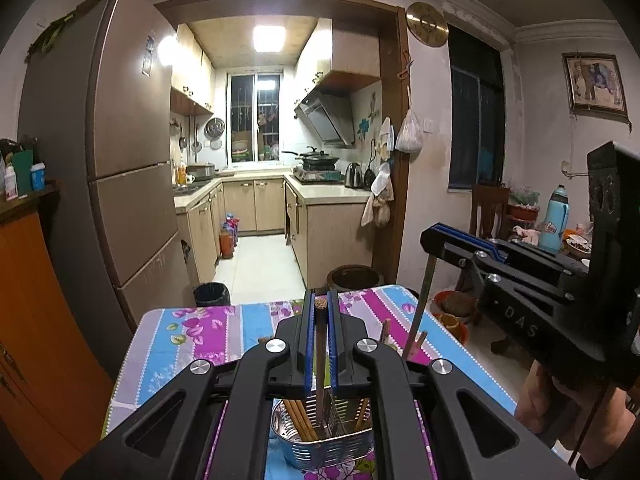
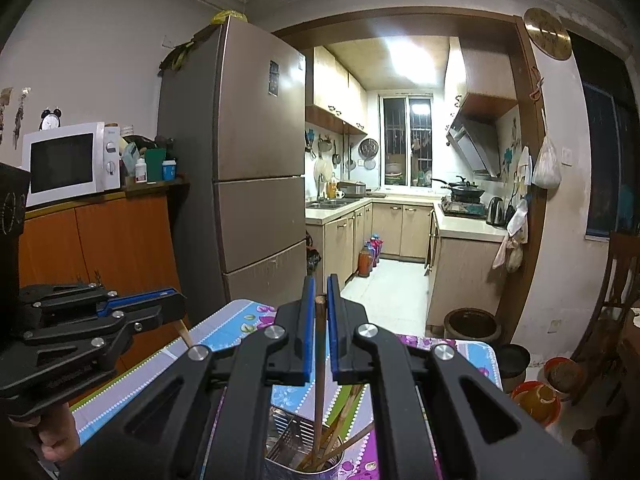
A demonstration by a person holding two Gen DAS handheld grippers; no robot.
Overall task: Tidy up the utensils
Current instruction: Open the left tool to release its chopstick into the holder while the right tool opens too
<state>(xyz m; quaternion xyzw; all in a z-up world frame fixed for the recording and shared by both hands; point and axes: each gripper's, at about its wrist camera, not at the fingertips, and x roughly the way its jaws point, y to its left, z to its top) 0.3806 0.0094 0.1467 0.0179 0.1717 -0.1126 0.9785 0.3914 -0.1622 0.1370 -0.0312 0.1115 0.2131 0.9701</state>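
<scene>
Grippers (image 1: 320, 308) (image 2: 319, 292) tilted down, each pinching chopstick (image 1: 320, 344) (image 2: 320, 344) over holder (image 1: 320, 448).

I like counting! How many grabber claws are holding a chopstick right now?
2. The left gripper pinches a dark chopstick over the metal holder; the right gripper pinches a brown chopstick above it too.

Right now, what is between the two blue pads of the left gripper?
In the left wrist view, a dark wooden chopstick stands between the pads of the left gripper, its lower end in the metal utensil holder.
</scene>
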